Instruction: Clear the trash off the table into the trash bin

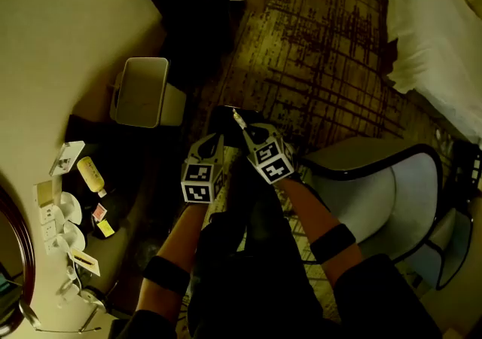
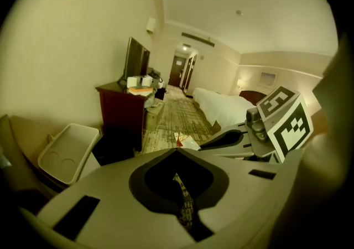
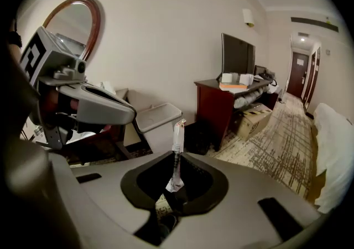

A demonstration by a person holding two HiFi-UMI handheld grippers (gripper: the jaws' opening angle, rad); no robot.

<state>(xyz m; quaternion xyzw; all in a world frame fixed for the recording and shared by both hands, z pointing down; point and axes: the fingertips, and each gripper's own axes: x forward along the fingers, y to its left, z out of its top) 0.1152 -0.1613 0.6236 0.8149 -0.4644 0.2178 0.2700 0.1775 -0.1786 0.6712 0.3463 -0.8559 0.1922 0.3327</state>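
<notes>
1. Pinching a thin white wrapper (image 3: 177, 141) between its fingertips, the right gripper (image 3: 175, 160) has its jaws drawn almost together on the strip. The wrapper stands upright. Its upper end pokes out past the tips, and its crumpled lower end hangs in the hollow behind them.
2. The left gripper (image 2: 177, 152) has its jaws pressed together with nothing between them.
3. In the head view the two grippers are side by side over the patterned carpet. The open-topped trash bin (image 1: 141, 91) stands on the floor by the wall, to their left. The wrapper is near the bin but apart from it, not over its opening.
4. The wrapper carries a dark band and some faint print, too small to read. Each gripper's cube shows black-and-white square markers and no letters.
5. A yellow bottle (image 1: 91, 174) lies on the dark table (image 1: 124, 194); its label cannot be read.
</notes>
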